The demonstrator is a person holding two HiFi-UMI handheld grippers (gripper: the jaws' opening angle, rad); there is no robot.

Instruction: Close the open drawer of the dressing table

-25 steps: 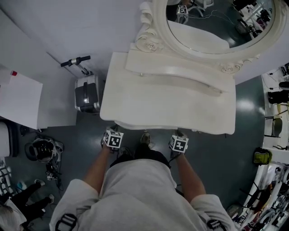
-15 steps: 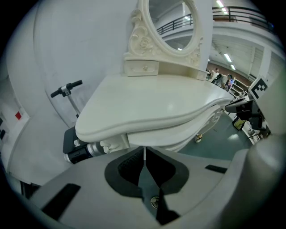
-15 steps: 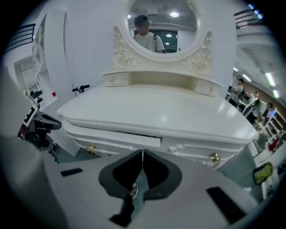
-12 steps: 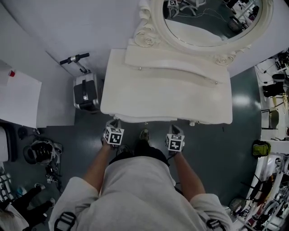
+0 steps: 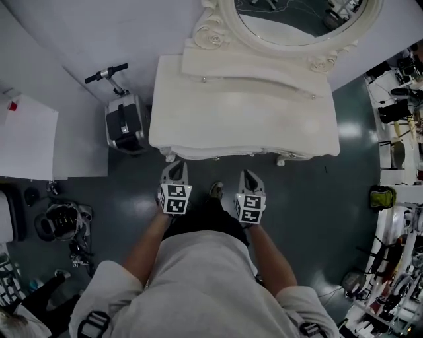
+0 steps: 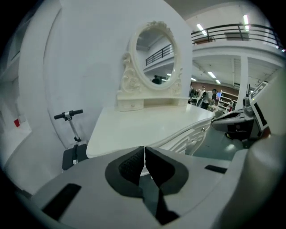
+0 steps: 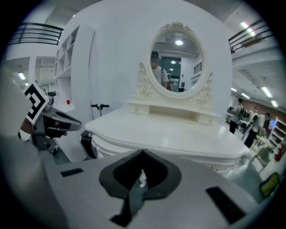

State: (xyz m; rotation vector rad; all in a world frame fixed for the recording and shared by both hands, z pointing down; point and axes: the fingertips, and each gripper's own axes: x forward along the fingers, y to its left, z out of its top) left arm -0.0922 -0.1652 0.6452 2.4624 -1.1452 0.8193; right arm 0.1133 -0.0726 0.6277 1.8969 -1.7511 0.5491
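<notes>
**Task item.** The dressing table stands against the white wall with its oval mirror at the back. In the head view the front edge of the surface runs unbroken and no drawer projects beyond it. In the left gripper view the drawer front, carved and fitted with a small knob, sits under the overhang of the surface, in line with the rest of the front.

**Left gripper.** The left gripper is held in front of the table's front edge, towards its left corner, and is clear of it. In its own view the jaws meet with only a hairline between the pads and nothing held. The table lies ahead and slightly to the right.

**Right gripper.** The right gripper is held level with the left, in front of the middle of the front edge, and does not touch it. Its jaws have just been closing and are now together, with nothing between them. The table fills the view ahead, with the mirror centred above.

**Surroundings.** A shoe shows on the dark floor between the two grippers. A folded scooter stands just beside the table's left end.
</notes>
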